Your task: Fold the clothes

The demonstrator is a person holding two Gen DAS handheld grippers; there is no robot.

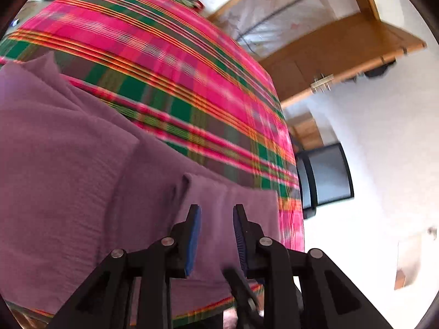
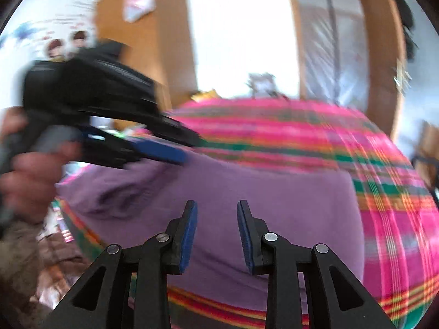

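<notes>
A purple garment (image 1: pixel 68 164) lies in folded layers on a bed-like surface covered with a pink and green plaid cloth (image 1: pixel 178 68). My left gripper (image 1: pixel 216 208) hangs open just above the garment's right end, with nothing between its blue pads. In the right wrist view the same purple garment (image 2: pixel 274 197) spreads across the plaid cloth (image 2: pixel 274 126). Over its near part my right gripper (image 2: pixel 217 204) stands open and empty. The left gripper (image 2: pixel 192 149), held by a hand (image 2: pixel 27 175), is blurred above the garment's bunched left end.
A wooden door frame (image 2: pixel 381 54) and a wooden cabinet (image 2: pixel 153 41) stand behind the surface. Small clutter (image 2: pixel 260 82) sits at its far edge. A dark screen (image 1: pixel 329 175) leans by the white wall. Brownish fabric (image 2: pixel 55 252) lies low beside the near left edge.
</notes>
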